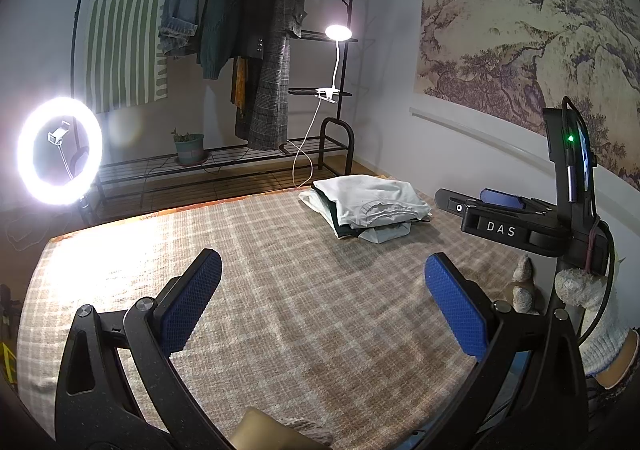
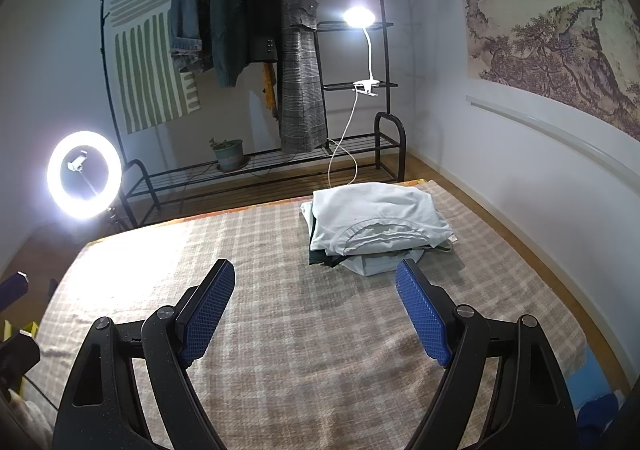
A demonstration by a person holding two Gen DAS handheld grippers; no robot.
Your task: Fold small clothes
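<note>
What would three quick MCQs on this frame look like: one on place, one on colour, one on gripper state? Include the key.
1. Where does the stack of folded clothes lie on the plaid blanket?
A. far right part, toward the clothes rack
B. near left corner
C. between the left gripper's fingers

2. What colour are the finger pads of the grippers?
A. red
B. blue
C. white

3. What state is the left gripper in?
A. shut on a shirt
B. shut on nothing
C. open, holding nothing

Key: 1 A, the pile sits far and to the right in both wrist views, near the clothes rack. 2 B, the textured pads show blue in both views. 3 C, its jaws stand wide apart over bare blanket; the right gripper is open too.
</note>
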